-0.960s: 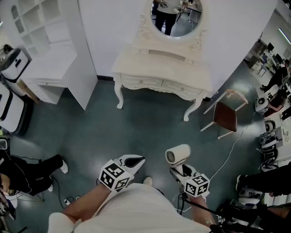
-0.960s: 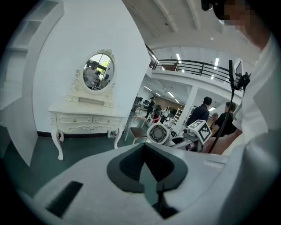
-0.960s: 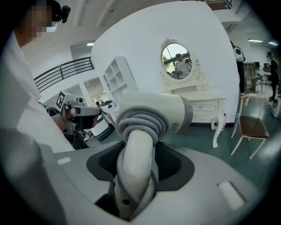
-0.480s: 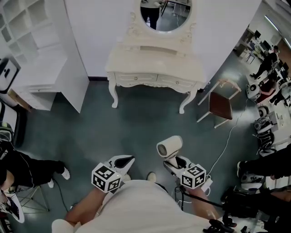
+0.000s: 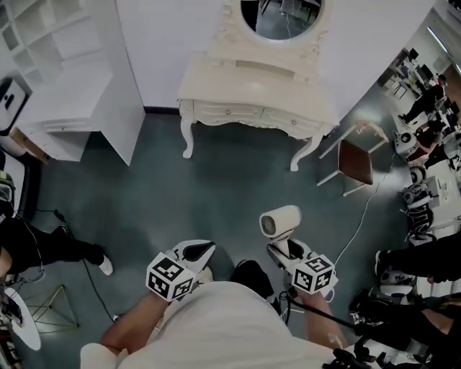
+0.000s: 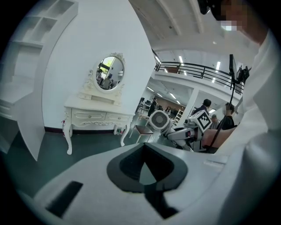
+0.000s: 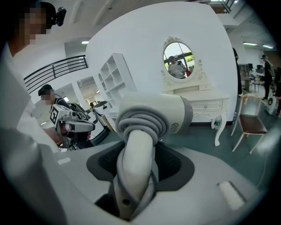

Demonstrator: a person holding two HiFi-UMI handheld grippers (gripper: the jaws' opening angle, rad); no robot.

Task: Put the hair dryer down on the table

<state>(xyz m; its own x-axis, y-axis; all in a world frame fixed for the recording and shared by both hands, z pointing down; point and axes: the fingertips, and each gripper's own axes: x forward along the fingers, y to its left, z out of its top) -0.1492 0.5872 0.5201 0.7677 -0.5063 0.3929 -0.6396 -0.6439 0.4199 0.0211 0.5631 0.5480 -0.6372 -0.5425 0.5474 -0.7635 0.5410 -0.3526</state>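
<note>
- Hair dryer (image 5: 281, 222), in the head view, is up in the air over the dark floor (image 5: 180, 194). It is not on the white dressing table (image 5: 216, 79) and is well away from the table's front edge.
- The right gripper (image 5: 288, 252) holds the hair dryer from below. The dryer's round, holey end faces the left of the picture.
- The left gripper (image 5: 198, 252) is near it on the left, not touching it, and carries nothing.
- A round mirror (image 5: 282, 14) stands at the table's back edge. A chair (image 5: 356, 162) with a brown seat is near the table's right corner. A white shelf unit (image 5: 72, 86) stands to the table's left.
- In the left gripper view, the jaw tips touch each other and nothing is between them. The hair dryer shows far off to the right, in the other gripper.
- In the right gripper view, the jaws squeeze the hair dryer's handle (image 7: 136, 162). A grey cord (image 7: 142, 125) is wound round the top of the handle. The dryer's fat body lies across above the jaws, and the table is far behind it.
</note>
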